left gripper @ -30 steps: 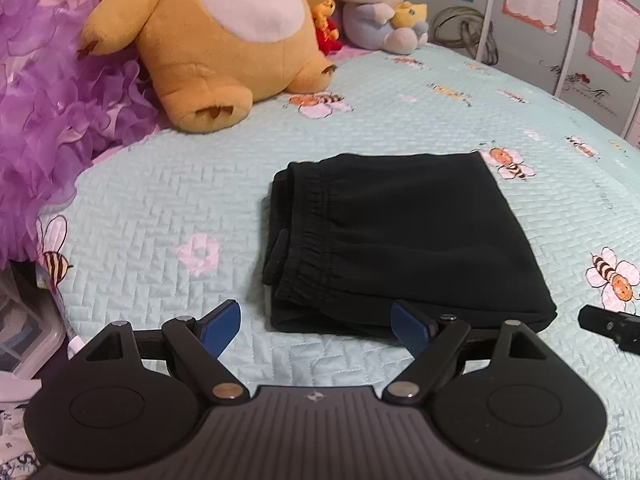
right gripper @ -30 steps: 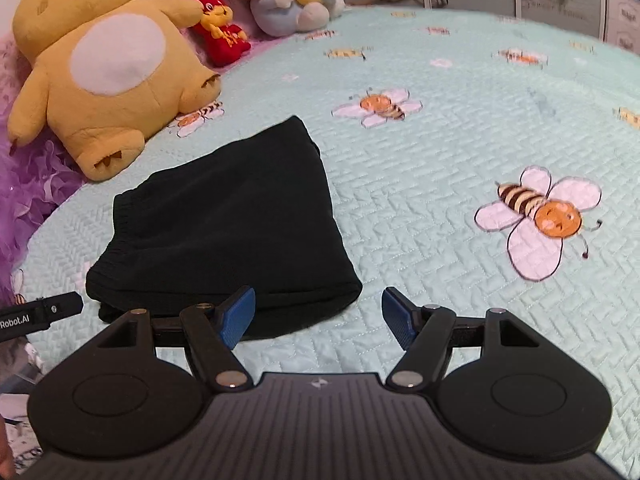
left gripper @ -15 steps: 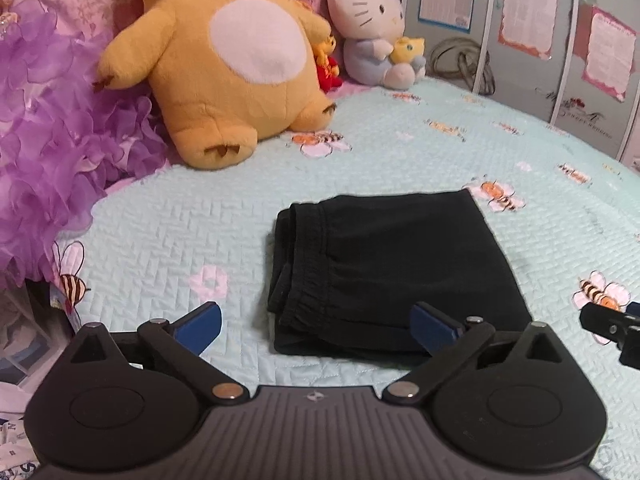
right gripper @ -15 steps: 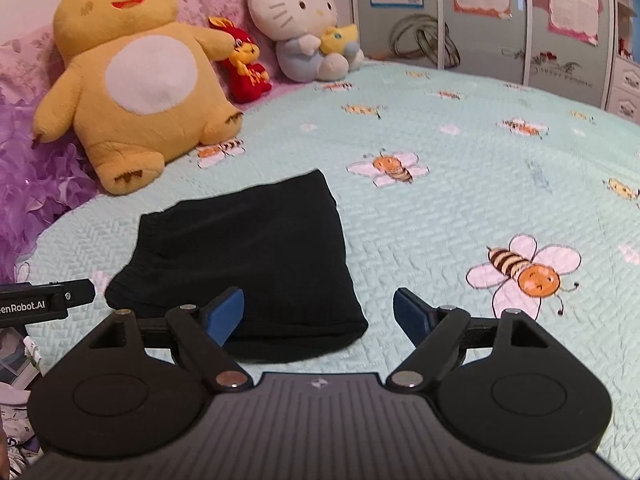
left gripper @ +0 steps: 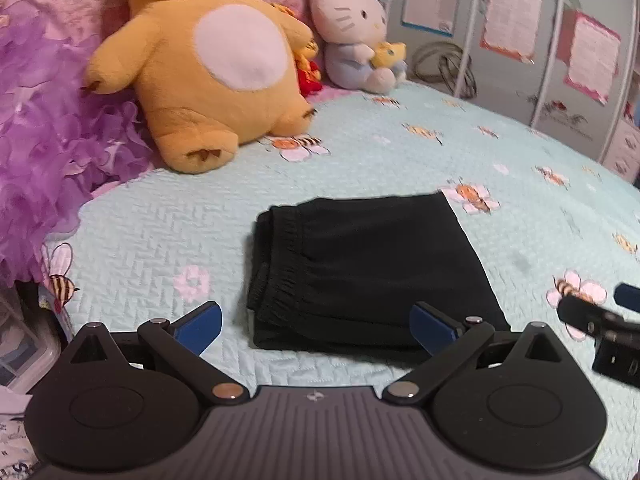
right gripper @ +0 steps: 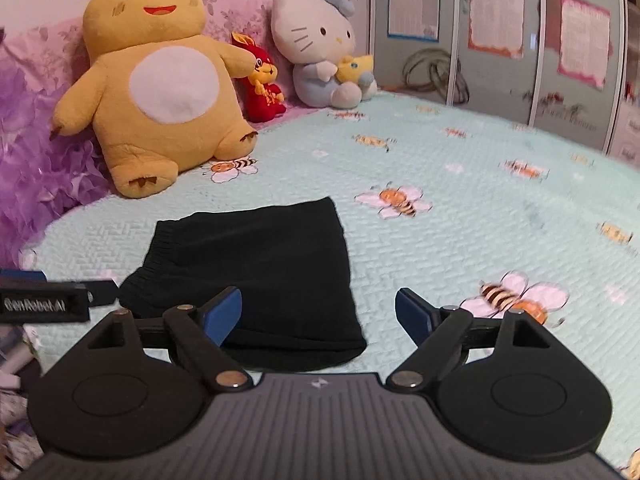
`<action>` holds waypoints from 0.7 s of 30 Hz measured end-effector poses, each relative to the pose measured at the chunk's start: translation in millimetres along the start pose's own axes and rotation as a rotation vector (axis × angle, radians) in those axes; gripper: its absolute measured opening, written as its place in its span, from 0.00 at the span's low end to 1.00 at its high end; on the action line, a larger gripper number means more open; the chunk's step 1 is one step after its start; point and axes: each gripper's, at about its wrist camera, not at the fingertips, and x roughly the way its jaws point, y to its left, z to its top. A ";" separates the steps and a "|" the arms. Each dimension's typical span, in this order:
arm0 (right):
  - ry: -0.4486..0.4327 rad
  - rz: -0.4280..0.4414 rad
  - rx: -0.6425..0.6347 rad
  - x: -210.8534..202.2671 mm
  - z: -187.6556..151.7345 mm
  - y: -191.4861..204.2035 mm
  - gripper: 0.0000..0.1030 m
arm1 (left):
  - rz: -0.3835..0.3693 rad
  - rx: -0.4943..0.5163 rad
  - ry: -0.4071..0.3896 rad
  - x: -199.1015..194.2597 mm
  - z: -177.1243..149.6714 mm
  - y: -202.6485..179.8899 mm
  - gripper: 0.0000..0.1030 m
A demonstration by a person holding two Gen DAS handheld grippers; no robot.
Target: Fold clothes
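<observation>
Fingers (left gripper: 200,326) clear of folded shorts (left gripper: 372,264)

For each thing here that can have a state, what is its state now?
black shorts: folded, flat on the bedspread, not held.
left hand-held gripper: open, empty, jaws just opened wider.
right hand-held gripper: open, empty, jaws just opened wider.
yellow plush: sitting upright.
white cat plush: sitting upright.

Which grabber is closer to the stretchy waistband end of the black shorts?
Left. The left gripper hovers open just in front of the black shorts at their waistband end. The right gripper hovers open at the opposite, smooth folded end.
</observation>
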 end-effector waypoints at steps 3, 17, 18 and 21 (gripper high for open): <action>-0.011 -0.020 -0.035 -3.3 0.3 5.9 0.81 | -0.004 -0.015 -0.006 -1.1 1.2 2.7 1.00; -0.080 0.063 0.006 -16.4 -0.1 6.1 0.81 | -0.003 -0.041 0.037 0.7 -7.9 4.4 1.00; -0.091 0.071 0.019 -17.5 -0.3 5.2 0.81 | -0.004 -0.044 0.036 0.3 -7.6 4.4 1.00; -0.123 0.094 0.065 -20.7 -1.4 1.6 0.81 | -0.027 -0.062 0.024 -1.9 -7.7 6.1 1.00</action>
